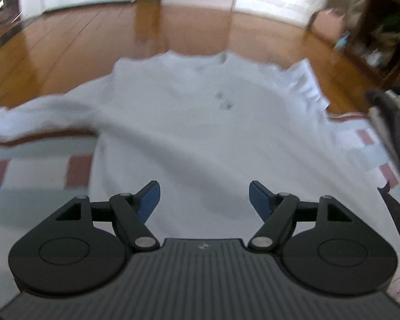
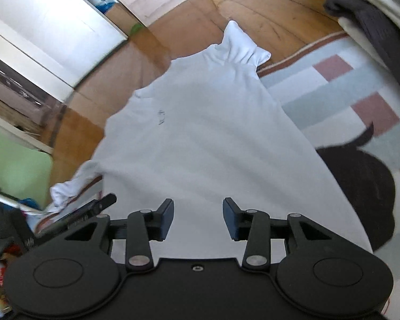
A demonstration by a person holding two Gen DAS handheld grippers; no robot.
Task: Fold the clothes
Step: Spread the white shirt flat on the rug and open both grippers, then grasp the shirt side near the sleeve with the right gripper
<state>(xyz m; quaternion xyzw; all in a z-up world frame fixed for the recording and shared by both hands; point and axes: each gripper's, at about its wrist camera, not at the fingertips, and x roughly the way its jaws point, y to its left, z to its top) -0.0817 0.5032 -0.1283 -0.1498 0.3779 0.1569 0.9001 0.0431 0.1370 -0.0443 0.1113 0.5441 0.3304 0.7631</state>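
Observation:
A white T-shirt (image 1: 200, 122) lies spread out flat, partly on a checked rug and partly on the wooden floor, collar at the far end, with a small dark print on the chest. It also shows in the right wrist view (image 2: 200, 138), with one sleeve bunched at the far right and the other at the near left. My left gripper (image 1: 204, 200) is open and empty, hovering over the shirt's near hem. My right gripper (image 2: 197, 218) is open and empty, also above the near part of the shirt.
A checked rug (image 2: 333, 85) in pale blue, white and dusty red lies under the shirt. A stack of folded dark and white clothes (image 2: 381, 26) sits at the far right; it also shows in the left wrist view (image 1: 394, 133). A black garment (image 2: 360, 181) lies right of the shirt. Wooden floor (image 1: 93, 42) lies beyond.

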